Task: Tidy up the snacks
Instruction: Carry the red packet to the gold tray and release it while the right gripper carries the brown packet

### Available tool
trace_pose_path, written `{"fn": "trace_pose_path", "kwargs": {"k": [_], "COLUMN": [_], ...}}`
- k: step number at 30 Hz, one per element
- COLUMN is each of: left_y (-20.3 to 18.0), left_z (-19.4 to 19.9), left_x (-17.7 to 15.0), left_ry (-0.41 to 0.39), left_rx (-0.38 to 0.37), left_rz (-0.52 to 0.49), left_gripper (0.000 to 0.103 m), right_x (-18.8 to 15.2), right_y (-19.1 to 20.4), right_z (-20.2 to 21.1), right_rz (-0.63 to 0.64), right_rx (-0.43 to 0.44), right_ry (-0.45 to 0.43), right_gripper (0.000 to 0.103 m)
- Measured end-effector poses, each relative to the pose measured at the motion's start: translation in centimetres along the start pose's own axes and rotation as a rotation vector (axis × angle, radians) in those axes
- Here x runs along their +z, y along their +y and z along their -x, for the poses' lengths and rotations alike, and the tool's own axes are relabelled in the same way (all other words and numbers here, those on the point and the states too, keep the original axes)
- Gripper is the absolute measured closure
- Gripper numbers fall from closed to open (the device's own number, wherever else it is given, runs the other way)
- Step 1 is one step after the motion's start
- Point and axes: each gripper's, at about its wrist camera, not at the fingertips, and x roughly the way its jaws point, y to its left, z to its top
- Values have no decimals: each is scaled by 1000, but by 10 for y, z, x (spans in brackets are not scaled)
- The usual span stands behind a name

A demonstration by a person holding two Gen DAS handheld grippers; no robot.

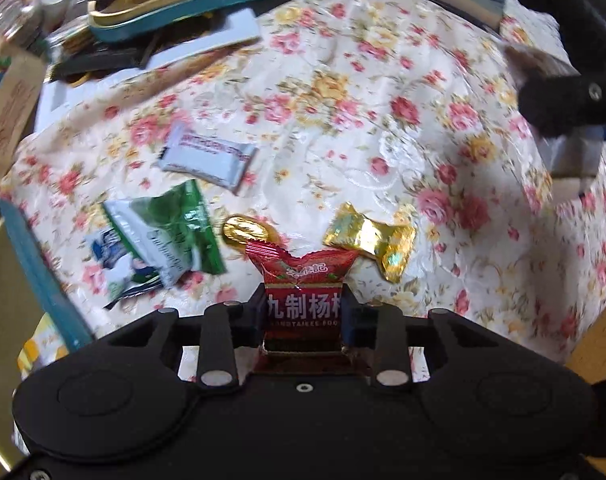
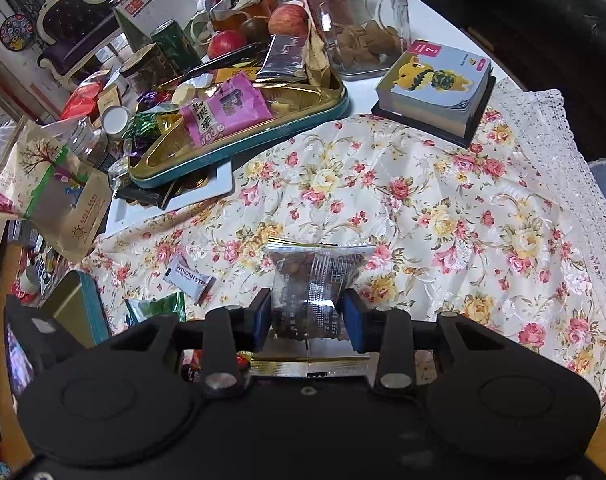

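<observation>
My left gripper [image 1: 303, 312] is shut on a red snack packet [image 1: 303, 280] with white Chinese letters, held above the floral cloth [image 1: 343, 120]. My right gripper [image 2: 309, 316] is shut on a clear silver snack packet [image 2: 315, 280] with dark pieces inside; it also shows at the right of the left wrist view [image 1: 559, 120]. On the cloth lie a white hawthorn bar [image 1: 209, 158], a green and white packet [image 1: 171, 236], a gold coin [image 1: 249, 232] and a gold wrapped candy [image 1: 371, 240]. The bar also shows in the right wrist view [image 2: 189, 276].
A teal heart-shaped tin tray [image 2: 239, 148] with a pink packet [image 2: 223, 108] stands at the back left. A second teal tin [image 2: 79, 308] sits at the left edge. A card box [image 2: 435, 92], glass jar [image 2: 355, 16], apples and bags crowd the far side.
</observation>
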Motion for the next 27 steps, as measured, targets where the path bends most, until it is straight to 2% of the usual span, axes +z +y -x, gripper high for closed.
{"fn": "trace_pose_path", "kwargs": {"k": [4,9,18,21,25,27], "left_y": [15,58,171,207,244,260], "left_z": [29,71,128,135,133,132], "left_x": [5,10,-16,-29,-42,-47], "left_ry": [-23,-57,-120,-106,-49,-36], "left_rx": [13,46,276,322,404,411], "left_rz": [94,273,563,644,691,717], "left_gripper": [61,61,61,61,61,61], "right_x": [5,10,5,0,-8,-14], "right_y": [-1,7,60,83,118,136], "right_z": [4,7,-2,-7,-12,-14], "right_rz": [-27,-51,34,70,126,164], "right_rx": [-5,1,25,41,77,100], "right_ry": [-16,-29,-19,-10,-4,-4], "right_gripper": [64,64,64,64,64,64]}}
